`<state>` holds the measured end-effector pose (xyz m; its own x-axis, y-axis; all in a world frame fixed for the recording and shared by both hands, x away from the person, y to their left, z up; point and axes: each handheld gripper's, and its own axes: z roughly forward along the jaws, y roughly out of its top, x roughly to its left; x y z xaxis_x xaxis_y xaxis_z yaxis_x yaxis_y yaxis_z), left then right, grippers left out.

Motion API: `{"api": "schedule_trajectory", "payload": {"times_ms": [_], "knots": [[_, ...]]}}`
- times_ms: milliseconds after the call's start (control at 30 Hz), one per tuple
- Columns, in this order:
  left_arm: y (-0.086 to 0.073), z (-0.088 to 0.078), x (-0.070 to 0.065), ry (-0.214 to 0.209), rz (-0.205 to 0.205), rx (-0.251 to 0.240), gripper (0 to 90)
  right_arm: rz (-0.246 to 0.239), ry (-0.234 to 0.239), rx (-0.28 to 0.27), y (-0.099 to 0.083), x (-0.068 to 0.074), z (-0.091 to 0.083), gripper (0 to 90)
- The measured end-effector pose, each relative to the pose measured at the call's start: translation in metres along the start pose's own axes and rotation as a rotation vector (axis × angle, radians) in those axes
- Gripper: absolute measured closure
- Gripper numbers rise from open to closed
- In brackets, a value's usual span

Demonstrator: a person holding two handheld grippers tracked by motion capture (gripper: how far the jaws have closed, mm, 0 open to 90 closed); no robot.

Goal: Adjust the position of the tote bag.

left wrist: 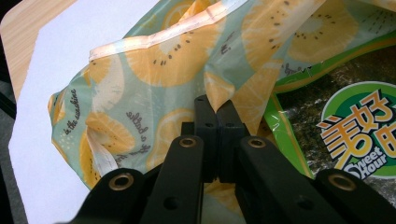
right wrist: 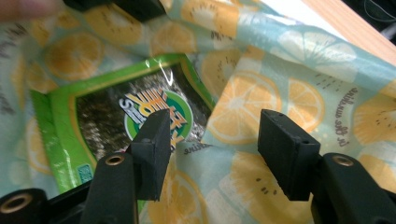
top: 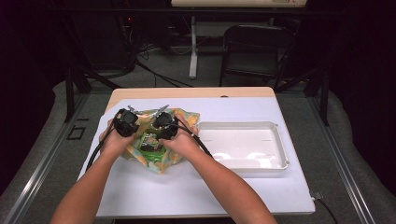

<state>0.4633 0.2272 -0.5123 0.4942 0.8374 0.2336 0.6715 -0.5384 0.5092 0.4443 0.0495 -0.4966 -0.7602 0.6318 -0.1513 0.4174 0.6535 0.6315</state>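
A bag (top: 184, 116) printed with orange and kiwi slices lies on the white table sheet (top: 210, 186), left of centre. A green seaweed snack packet (top: 150, 141) shows in the bag's opening. My left gripper (top: 126, 124) is at the bag's left side. In the left gripper view it (left wrist: 217, 105) is shut on a fold of the bag (left wrist: 154, 70), with the packet (left wrist: 355, 126) to its right. My right gripper (top: 164, 125) hovers over the bag's middle. Its jaws (right wrist: 215, 128) stand open above the bag fabric (right wrist: 261, 98), beside the packet (right wrist: 107, 102), with nothing pressed between them.
An empty white tray (top: 280, 140) sits to the right of the bag, close to the right hand. The wooden table edge (top: 187, 92) runs behind the bag. A black chair (top: 254, 46) and a desk leg (top: 193, 46) stand beyond the table.
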Motion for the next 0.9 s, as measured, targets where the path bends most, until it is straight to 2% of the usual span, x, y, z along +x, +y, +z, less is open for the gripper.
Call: {"api": "schedule_trajectory", "payload": {"times_ms": [67,267,500,600,733,900], "knots": [[0.000,0.000,0.000,-0.001,-0.004,0.000,90.0,0.001,-0.019,0.019,-0.002,0.000,0.002,44.8],[0.000,0.001,-0.001,-0.005,0.001,0.000,90.0,0.020,-0.032,0.072,-0.007,0.000,0.008,60.9],[-0.001,0.002,0.001,-0.002,-0.001,0.002,90.0,-0.018,-0.063,0.119,-0.008,-0.003,0.008,81.8],[-0.001,0.002,0.001,-0.003,0.003,0.006,90.0,-0.029,-0.087,0.126,-0.009,-0.006,0.008,85.6],[-0.003,0.003,0.001,-0.002,0.005,0.017,90.0,-0.047,-0.142,0.151,-0.012,-0.011,0.007,87.5],[-0.003,0.004,0.001,0.002,0.004,0.024,90.0,-0.030,-0.176,0.163,-0.015,-0.017,0.007,88.2]]}}
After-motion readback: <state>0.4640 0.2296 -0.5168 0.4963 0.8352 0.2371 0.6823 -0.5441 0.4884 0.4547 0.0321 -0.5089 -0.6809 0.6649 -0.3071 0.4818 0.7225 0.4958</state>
